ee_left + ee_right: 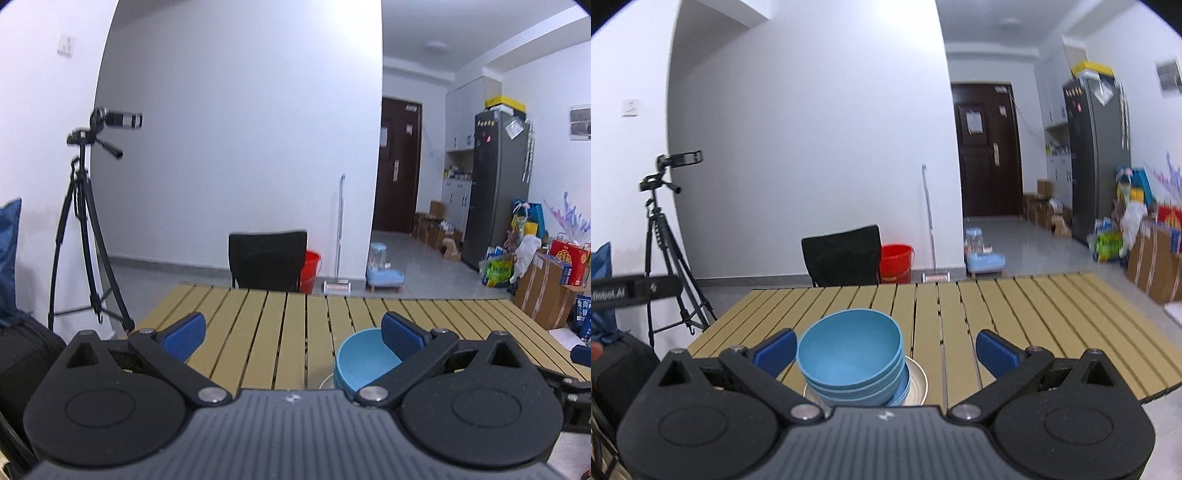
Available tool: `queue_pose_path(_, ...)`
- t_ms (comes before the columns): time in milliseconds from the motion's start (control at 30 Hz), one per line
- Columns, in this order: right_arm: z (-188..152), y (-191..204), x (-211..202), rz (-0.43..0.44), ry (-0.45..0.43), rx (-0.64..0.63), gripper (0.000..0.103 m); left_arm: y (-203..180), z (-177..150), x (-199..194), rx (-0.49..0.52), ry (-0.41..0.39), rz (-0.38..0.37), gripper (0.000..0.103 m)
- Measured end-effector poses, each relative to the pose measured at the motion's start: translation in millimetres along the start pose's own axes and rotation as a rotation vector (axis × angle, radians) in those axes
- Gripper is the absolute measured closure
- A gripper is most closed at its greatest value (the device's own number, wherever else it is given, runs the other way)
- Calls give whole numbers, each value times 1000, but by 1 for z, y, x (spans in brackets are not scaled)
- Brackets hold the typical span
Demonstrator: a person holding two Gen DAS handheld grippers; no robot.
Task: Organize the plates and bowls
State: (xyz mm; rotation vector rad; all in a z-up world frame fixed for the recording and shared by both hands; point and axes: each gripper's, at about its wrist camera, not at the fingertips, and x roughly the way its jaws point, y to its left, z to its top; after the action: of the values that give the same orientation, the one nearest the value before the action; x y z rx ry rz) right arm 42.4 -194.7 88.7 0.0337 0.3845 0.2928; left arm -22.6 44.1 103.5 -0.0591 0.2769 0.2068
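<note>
A stack of light blue bowls (851, 362) sits nested on a pale plate (918, 380) near the front edge of the slatted wooden table (1015, 314). My right gripper (886, 350) is open wide just above and behind the stack, which lies toward its left finger, with nothing gripped. In the left wrist view the same blue bowls (360, 363) show beside the right finger, partly hidden by it. My left gripper (291, 338) is open and holds nothing. The left gripper's body (631, 290) pokes in at the right wrist view's left edge.
A black chair (842, 256) stands behind the table's far edge, with a red bucket (895, 262) beside it. A camera tripod (663, 240) stands at the left. Cardboard boxes (546, 288) and a fridge (1097, 158) crowd the right side of the room.
</note>
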Motion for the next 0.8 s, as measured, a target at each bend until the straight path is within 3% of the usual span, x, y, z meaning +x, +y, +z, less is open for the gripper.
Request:
queue_pose_path(267,-16,11,-50,-5,-52,-81,0,-6,-24,-42,79,-39,-10,0)
queue_pose_path(600,-42,13,-84,-15,-29,-110,0,-2,-73,-55,110,60,-32,0)
queue_pose_path(800,-49,14,-87,-20,1,-87,0,6,-80,-57,69,87,-60,0)
